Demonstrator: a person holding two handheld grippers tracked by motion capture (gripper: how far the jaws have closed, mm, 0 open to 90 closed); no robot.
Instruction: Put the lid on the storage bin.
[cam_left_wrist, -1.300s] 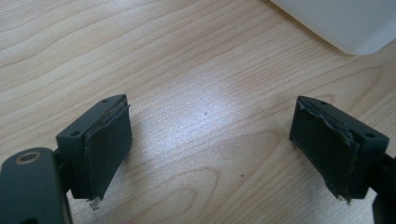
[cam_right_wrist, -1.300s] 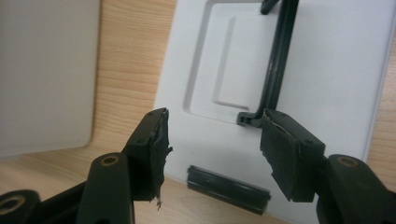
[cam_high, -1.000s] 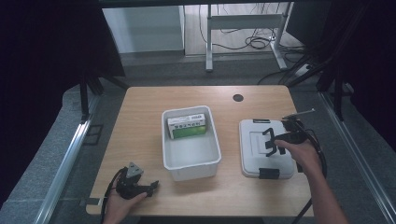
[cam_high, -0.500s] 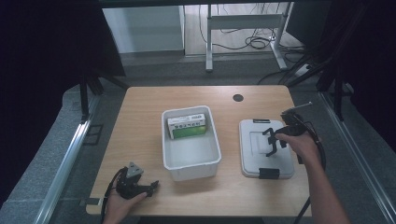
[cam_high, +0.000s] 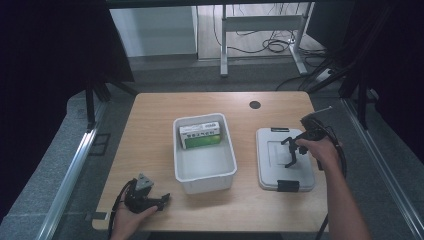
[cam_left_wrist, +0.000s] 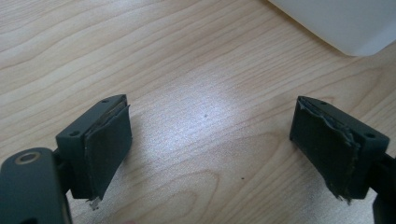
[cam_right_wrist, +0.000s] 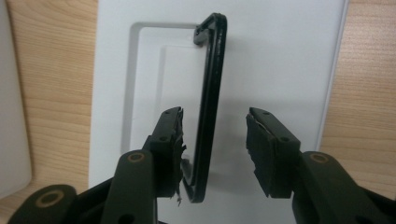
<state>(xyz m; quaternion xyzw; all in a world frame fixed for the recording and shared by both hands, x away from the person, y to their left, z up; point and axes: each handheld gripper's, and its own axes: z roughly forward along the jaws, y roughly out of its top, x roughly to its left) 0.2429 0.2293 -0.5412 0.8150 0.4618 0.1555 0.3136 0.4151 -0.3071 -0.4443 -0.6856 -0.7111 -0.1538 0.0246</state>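
Hovering over the lid (cam_high: 285, 160) on the counter (cam_high: 150, 130), the right gripper (cam_right_wrist: 215, 149) has just been closing, its jaws straddling the lid's raised black handle (cam_right_wrist: 210, 107), whose long axis runs straight ahead between them, not yet pinched; the left gripper (cam_left_wrist: 210, 154) rests spread.

One table (cam_high: 150, 125). One open white bin (cam_high: 204, 172), holding one green-and-white box (cam_high: 201, 136). One grey lid (cam_high: 285, 159) lying flat, with one black handle (cam_right_wrist: 210, 93) and two black clips, one at each short end. Two tools: left tool (cam_high: 161, 201), right tool (cam_high: 289, 152). One round grommet hole (cam_high: 255, 105) in the tabletop.
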